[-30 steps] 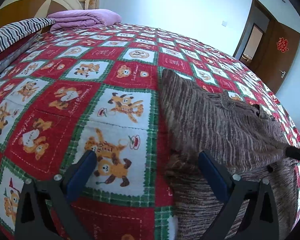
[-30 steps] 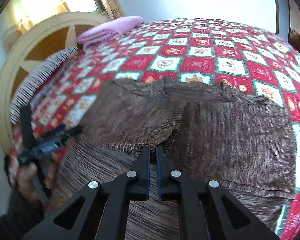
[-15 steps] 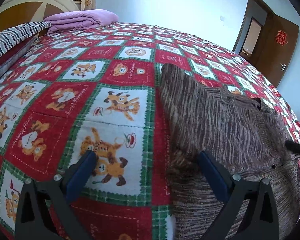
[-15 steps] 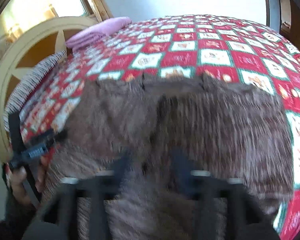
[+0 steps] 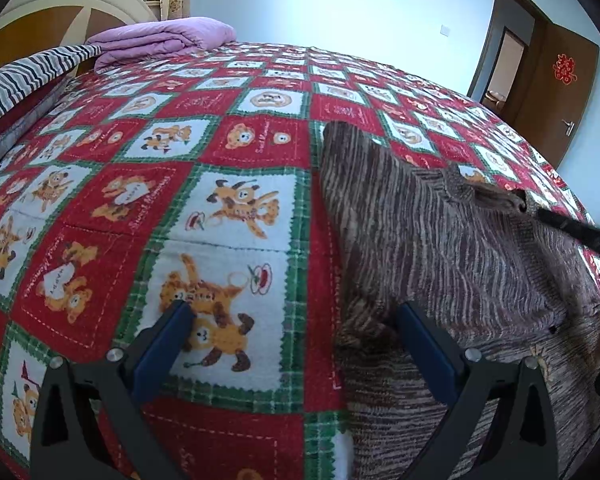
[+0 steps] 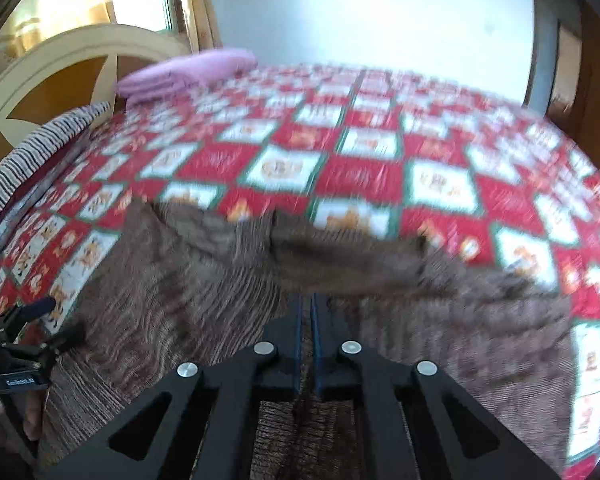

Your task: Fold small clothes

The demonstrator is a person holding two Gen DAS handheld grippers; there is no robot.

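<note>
Right fingers (image 6: 300, 360) are pinched tight on a sweater (image 5: 440, 248) fold, left fingers (image 5: 164, 336) are left wide open, empty, at its left edge.

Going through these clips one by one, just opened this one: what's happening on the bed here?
A person with a handheld gripper in each hand is folding a brown knit sweater spread on a red teddy-bear quilt. The right gripper is shut, apparently pinching a fold of the sweater; that view is blurred. The left gripper is open over the sweater's edge, holding nothing. A folded purple blanket lies near the headboard.
</note>
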